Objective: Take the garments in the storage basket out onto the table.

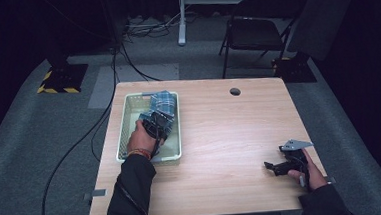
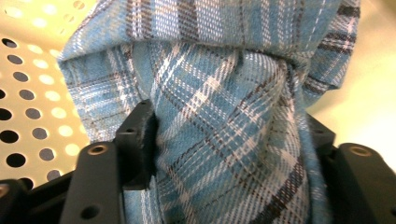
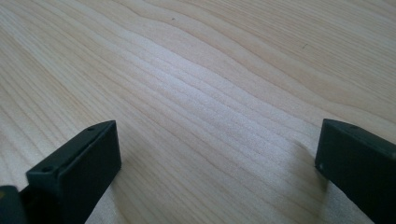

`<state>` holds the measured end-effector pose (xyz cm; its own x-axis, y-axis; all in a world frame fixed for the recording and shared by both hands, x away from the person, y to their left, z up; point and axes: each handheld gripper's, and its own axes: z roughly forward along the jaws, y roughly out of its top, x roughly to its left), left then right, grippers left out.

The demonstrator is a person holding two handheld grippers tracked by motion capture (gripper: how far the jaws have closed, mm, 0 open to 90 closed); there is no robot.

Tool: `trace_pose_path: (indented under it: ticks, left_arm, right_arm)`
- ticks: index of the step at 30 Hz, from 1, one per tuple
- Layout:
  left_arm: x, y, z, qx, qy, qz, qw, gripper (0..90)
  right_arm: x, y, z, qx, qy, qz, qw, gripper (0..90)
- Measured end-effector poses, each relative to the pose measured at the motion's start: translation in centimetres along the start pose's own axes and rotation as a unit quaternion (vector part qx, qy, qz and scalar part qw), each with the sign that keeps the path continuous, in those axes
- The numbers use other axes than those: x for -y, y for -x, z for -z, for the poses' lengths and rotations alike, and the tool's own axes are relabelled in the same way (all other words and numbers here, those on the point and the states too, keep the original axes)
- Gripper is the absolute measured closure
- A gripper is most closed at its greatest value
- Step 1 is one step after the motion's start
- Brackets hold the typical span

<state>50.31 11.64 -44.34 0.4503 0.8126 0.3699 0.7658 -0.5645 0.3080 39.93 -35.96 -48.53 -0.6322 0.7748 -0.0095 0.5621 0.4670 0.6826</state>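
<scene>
The blue checked cloth sits in the pale basket, at ten o'clock on the table. Up close, the left claw squeezes it. The right claw waits open at four o'clock.

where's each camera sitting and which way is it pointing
High view: above the person's side, facing forward and down on the light wooden table; both forearms, left tool and right tool show.
Left gripper view: on the left tool, looking along its black jaws, pressed on the blue plaid cloth inside the pale perforated plastic basket.
Right gripper view: on the right tool, jaws apart, facing bare tabletop.
Shared: high and left gripper views both show cloth and basket.
</scene>
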Motion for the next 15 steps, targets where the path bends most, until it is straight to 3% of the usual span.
trace_pose_path:
  ticks: [4,15]
  left_arm:
    - [0.30,-0.51,0.35,0.007,0.015,0.017,0.9997,42.1]
    - [0.70,-0.87,0.92,0.015,0.030,0.024,0.9992,44.6]
  right_arm:
    - [0.00,0.00,0.00,0.000,0.000,0.000,1.0000,0.1]
    - [0.00,0.00,0.00,0.000,0.000,0.000,1.0000,0.1]
